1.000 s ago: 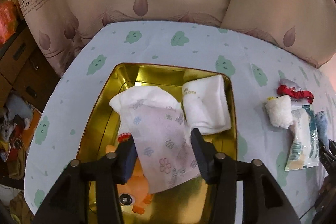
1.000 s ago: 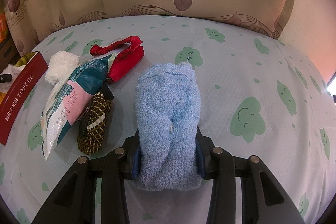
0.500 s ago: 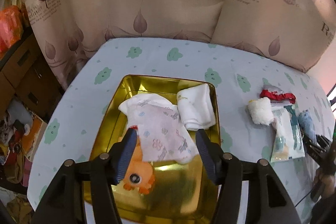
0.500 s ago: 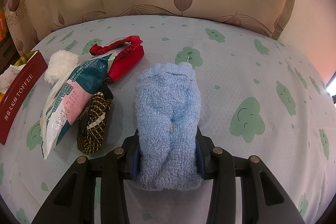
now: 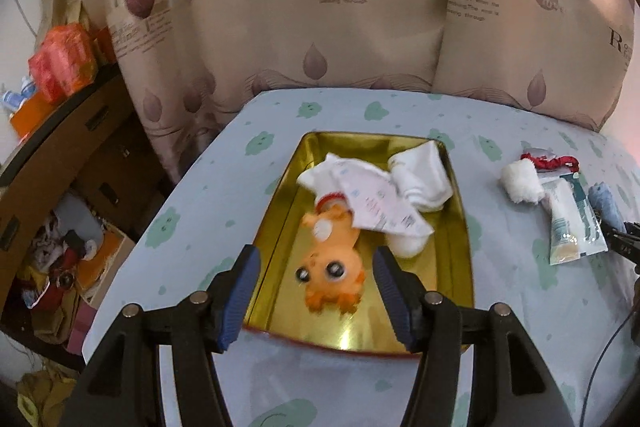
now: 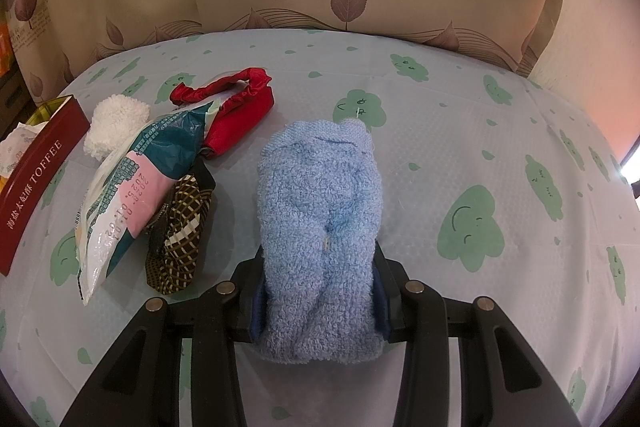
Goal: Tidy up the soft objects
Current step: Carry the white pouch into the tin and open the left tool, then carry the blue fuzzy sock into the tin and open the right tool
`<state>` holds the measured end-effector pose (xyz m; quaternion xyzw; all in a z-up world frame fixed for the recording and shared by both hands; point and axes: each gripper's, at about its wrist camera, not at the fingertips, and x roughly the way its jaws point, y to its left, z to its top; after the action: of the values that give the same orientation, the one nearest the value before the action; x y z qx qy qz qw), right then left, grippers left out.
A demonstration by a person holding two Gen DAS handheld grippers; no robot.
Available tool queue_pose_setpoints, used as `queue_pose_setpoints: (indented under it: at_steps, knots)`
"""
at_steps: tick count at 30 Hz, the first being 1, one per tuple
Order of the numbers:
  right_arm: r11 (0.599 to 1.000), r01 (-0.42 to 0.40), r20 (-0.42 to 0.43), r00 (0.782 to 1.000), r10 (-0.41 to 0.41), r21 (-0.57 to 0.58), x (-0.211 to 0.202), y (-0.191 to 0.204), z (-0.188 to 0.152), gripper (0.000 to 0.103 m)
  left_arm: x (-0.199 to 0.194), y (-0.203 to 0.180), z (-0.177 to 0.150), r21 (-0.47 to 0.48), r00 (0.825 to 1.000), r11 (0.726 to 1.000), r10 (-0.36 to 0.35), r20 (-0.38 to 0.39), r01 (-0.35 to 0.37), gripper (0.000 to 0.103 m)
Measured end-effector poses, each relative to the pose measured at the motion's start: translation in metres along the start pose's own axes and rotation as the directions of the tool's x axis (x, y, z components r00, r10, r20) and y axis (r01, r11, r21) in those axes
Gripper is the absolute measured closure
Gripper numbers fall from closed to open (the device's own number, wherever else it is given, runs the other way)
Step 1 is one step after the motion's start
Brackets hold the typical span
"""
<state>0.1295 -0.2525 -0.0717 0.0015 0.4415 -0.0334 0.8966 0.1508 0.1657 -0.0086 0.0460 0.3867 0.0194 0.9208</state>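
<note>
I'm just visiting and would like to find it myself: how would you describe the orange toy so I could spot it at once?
Find the gold tin on the cloud-print sheet, left of the loose pile of soft things. The orange plush toy lies inside, at the end nearest the left gripper. Its neighbours in the tin are white cloths; it alone is bright orange with two dark round eyes.

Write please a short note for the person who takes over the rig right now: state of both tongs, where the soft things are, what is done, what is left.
Left tongs: open, empty, above the near end of the gold tin.
Right tongs: shut on the blue towel roll, which lies on the sheet.
Done: orange plush toy, printed white cloth and folded white cloth lie in the tin.
Left: the blue towel roll, white fluffy piece, red pouch, checked pouch. The plastic packet lies across that pile.
</note>
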Motion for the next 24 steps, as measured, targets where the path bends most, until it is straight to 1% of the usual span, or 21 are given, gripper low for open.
queue_pose_setpoints:
  at_steps: [5, 6, 7, 9, 12, 14, 15, 17, 18, 19, 21, 24]
  knots:
    - [1.0, 0.009, -0.003, 1.0, -0.009, 0.001, 0.001, -0.003, 0.001, 0.06, 0.001, 0.011, -0.014, -0.019, 1.0, 1.0, 0.004, 0.012, -0.003, 0.043]
    - [1.0, 0.015, -0.006, 1.0, -0.015, 0.003, 0.001, -0.004, 0.002, 0.057, 0.001, 0.013, -0.016, -0.019, 1.0, 1.0, 0.007, 0.013, -0.006, 0.043]
    - [1.0, 0.027, -0.01, 1.0, -0.027, 0.004, 0.001, -0.003, 0.003, 0.052, 0.0, 0.014, -0.018, -0.017, 1.0, 1.0, 0.007, 0.018, -0.006, 0.043]
    - [0.999, 0.051, -0.02, 0.999, -0.05, 0.009, 0.002, -0.005, 0.005, 0.046, 0.0, 0.016, -0.02, -0.011, 1.0, 1.0, 0.005, 0.027, -0.005, 0.043]
    - [0.998, 0.055, -0.032, 0.998, -0.054, 0.01, 0.004, -0.007, 0.01, 0.044, 0.001, 0.019, -0.022, -0.021, 0.999, 1.0, 0.007, 0.039, -0.006, 0.043]
    - [0.998, 0.062, -0.034, 0.997, -0.062, 0.009, 0.006, -0.007, 0.013, 0.044, 0.005, 0.022, -0.023, -0.034, 1.0, 0.999, 0.005, 0.031, -0.004, 0.043]
    - [0.998, 0.068, -0.03, 0.997, -0.067, 0.01, 0.006, -0.007, 0.013, 0.045, 0.006, 0.024, -0.024, -0.035, 1.0, 0.999, 0.005, 0.028, -0.004, 0.043]
    - [0.998, 0.068, -0.022, 0.997, -0.067, 0.012, 0.006, -0.004, 0.014, 0.053, 0.006, 0.026, -0.025, -0.031, 0.999, 0.999, 0.01, 0.035, -0.009, 0.043]
    - [0.998, 0.067, -0.021, 0.998, -0.067, 0.01, 0.006, -0.001, 0.013, 0.069, 0.005, 0.027, -0.025, -0.033, 0.999, 0.999, 0.017, 0.04, -0.016, 0.043]
    - [0.997, 0.075, -0.02, 0.997, -0.075, 0.009, 0.005, 0.002, 0.013, 0.072, 0.005, 0.027, -0.026, -0.032, 0.999, 0.999, 0.024, 0.047, -0.023, 0.043]
    - [0.995, 0.098, -0.009, 0.995, -0.098, 0.001, 0.002, 0.006, 0.014, 0.076, 0.004, 0.027, -0.025, -0.032, 0.998, 0.999, 0.026, 0.054, -0.024, 0.043]
    - [0.993, 0.12, 0.007, 0.993, -0.12, 0.003, -0.009, 0.015, 0.015, 0.078, 0.002, 0.028, -0.025, -0.038, 0.998, 0.999, 0.005, 0.056, -0.003, 0.043]
